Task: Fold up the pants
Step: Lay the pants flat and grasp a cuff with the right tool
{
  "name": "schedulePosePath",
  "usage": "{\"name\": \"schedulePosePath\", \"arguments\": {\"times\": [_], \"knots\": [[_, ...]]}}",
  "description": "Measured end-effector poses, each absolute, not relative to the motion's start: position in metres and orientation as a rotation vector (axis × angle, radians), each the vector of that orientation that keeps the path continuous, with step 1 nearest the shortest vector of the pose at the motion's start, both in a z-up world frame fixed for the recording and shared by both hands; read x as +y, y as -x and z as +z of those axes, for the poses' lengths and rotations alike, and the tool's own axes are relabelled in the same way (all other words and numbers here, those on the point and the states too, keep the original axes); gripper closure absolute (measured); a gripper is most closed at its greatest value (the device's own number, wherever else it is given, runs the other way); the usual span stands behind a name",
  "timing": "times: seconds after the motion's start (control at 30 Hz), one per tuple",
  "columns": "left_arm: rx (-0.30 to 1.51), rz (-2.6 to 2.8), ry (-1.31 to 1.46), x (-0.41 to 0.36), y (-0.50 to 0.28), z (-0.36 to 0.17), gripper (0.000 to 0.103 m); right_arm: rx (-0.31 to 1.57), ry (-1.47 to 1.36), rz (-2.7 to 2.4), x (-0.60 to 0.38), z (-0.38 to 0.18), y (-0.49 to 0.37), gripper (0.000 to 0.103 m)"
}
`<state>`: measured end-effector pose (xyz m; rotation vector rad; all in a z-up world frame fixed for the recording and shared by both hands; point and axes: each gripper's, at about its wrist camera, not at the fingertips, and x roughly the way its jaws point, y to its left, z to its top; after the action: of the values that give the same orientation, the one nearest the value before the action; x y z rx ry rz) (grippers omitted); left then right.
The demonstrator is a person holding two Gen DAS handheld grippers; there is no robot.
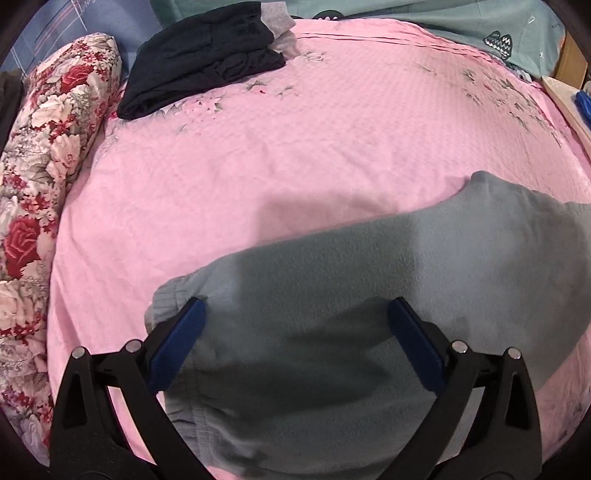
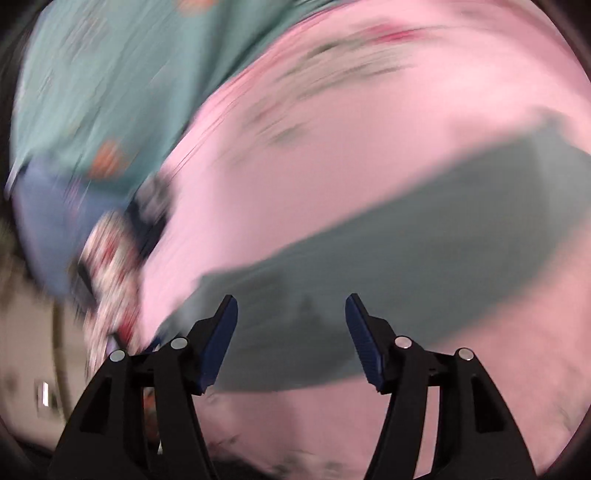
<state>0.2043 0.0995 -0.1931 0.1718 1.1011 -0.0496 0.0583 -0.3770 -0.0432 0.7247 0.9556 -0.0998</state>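
Grey fleece pants point(image 1: 369, 277) lie on the pink bedspread point(image 1: 295, 147), with the elastic waistband point(image 1: 166, 299) at the near left. My left gripper point(image 1: 295, 310) is open and hovers just over the waistband end, its blue pads point(image 1: 177, 343) on either side of the cloth, holding nothing. In the blurred right wrist view the same pants point(image 2: 406, 240) stretch up to the right. My right gripper point(image 2: 291, 306) is open and empty above the near end of the pants.
A folded dark garment point(image 1: 207, 62) lies at the far left of the bed. A rolled floral quilt point(image 1: 44, 184) runs along the left edge. Teal bedding point(image 1: 443, 18) lies at the back. A wooden edge point(image 1: 569, 103) shows at the right.
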Motion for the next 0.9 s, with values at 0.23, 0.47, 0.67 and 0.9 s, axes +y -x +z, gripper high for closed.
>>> {"name": "schedulePosePath", "arguments": {"times": [0.23, 0.47, 0.67, 0.9], "knots": [[1.059, 0.15, -0.178, 0.074, -0.184, -0.157, 0.002, 0.797, -0.81, -0.477, -0.53, -0.056, -0.001, 0.041], [1.08, 0.163, -0.107, 0.008, -0.155, -0.125, 0.002, 0.827, -0.88, -0.306, -0.581, -0.101, -0.023, 0.046], [1.099, 0.114, -0.154, -0.057, -0.139, -0.113, 0.002, 0.806, -0.853, -0.184, -0.579, -0.11, -0.047, 0.05], [1.096, 0.081, -0.226, -0.1, -0.134, -0.104, 0.002, 0.777, -0.893, -0.108, -0.586, -0.113, -0.051, 0.093]]}}
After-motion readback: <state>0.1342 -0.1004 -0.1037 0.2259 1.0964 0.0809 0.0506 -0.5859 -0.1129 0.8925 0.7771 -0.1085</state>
